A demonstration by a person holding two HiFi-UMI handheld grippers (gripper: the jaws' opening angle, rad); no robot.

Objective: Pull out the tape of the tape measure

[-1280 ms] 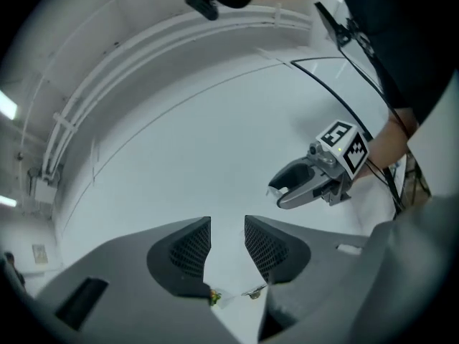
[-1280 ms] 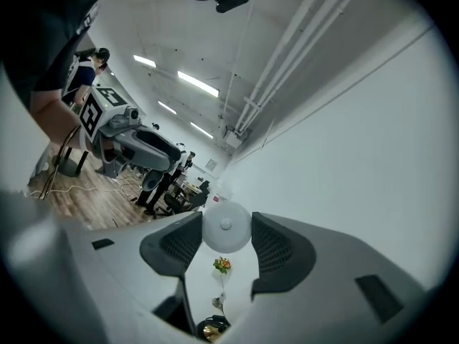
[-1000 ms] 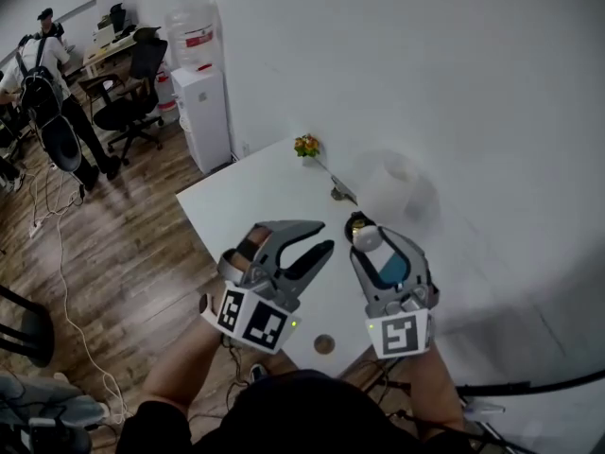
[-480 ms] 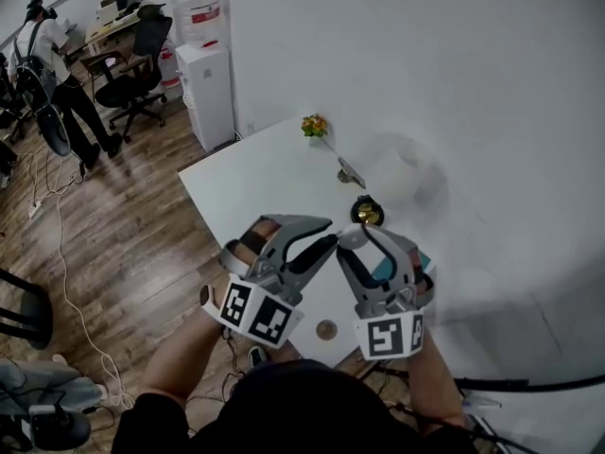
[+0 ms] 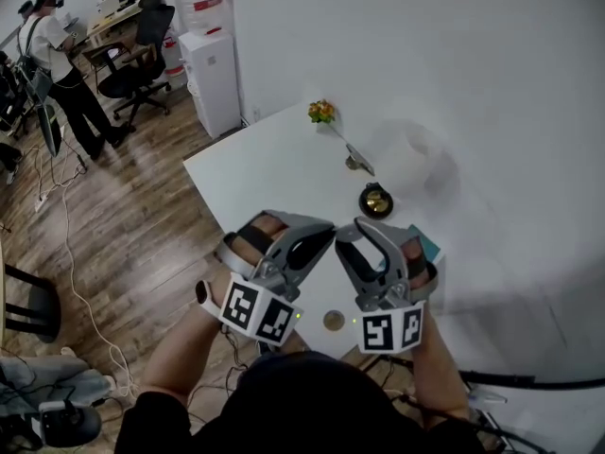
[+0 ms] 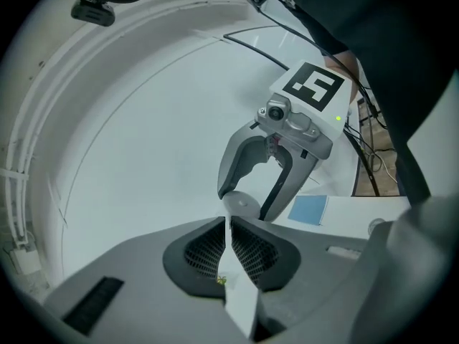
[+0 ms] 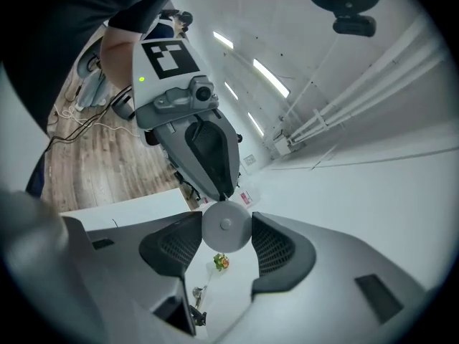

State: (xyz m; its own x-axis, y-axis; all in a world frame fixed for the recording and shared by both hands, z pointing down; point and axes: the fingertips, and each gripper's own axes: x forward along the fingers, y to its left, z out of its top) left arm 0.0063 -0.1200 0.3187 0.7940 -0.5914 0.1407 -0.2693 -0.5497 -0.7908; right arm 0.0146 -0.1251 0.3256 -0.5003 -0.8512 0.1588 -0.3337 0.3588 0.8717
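Between the mesh-textured dark pads of the right tongs (image 5: 355, 229), held clear of the tabletop (image 5: 255, 173): the tape measure (image 7: 226, 225), a small round disc of smooth pale-grey plastic with a dimple at its centre. Gripped across its width, jaws standing wide and pressing on opposite sides of the rim, probably to steady the case and leave the tape's outlet free. Facing it tip to tip, the left tongs (image 6: 226, 226), jaws just closing down to a thin slit right at the disc's rim, seemingly to nip the tape's end tab; tab itself too small to make out, caught or not. Both held roughly level and nose to nose, likely for a straight pull apart. No tape drawn out yet. Below, on the matte white tabletop, a flat blue card (image 6: 307, 210), a dark round gold-topped object (image 5: 375, 200) and a tiny potted flower (image 5: 321, 112).
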